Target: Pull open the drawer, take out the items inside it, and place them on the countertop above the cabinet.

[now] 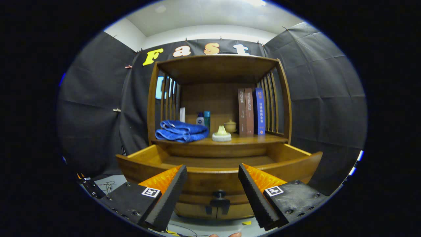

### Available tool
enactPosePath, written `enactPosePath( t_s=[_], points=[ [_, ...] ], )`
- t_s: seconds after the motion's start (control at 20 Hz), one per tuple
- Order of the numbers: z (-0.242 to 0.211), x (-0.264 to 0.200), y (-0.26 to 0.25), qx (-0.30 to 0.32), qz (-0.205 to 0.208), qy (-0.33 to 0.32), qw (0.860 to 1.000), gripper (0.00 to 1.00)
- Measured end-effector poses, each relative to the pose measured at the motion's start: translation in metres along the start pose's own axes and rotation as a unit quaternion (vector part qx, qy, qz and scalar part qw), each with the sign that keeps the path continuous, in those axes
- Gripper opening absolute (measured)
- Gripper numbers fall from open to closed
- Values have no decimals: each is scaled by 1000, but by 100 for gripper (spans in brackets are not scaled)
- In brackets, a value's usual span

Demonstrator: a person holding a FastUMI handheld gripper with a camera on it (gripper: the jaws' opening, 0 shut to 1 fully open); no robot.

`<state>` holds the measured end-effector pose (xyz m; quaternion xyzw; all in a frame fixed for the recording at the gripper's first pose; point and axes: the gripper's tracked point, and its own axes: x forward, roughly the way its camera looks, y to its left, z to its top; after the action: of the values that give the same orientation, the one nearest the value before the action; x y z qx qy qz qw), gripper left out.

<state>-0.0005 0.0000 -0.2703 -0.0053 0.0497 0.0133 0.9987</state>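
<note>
Gripper view: fingers spread apart, level before the pulled-out drawer, gripping nothing.

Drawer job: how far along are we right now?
Done: the drawer is pulled open. In hand: nothing; the gripper is open, fingers either side of the knob. The countertop carries a blue towel. Left: I can't see the drawer's contents from here.

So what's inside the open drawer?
Only bare wood shows on the far part of the drawer floor. Its front panel hides the near part, so something could lie there. The open claw hovers before the knob.
</note>
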Motion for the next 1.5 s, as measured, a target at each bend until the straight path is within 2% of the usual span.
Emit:
enactPosePath(
  t_s=[0.1, 0.5, 1.0, 1.5],
  points=[
    [-19, 4, -2, 4, -5, 14, 1000, 99],
    [-47, 27, -11, 5, -21, 42, 999, 99],
    [-45, 32, -12, -7, -22, 39, 999, 100],
    [-40, 96, -11, -8, -29, 37, 999, 100]
  ],
)
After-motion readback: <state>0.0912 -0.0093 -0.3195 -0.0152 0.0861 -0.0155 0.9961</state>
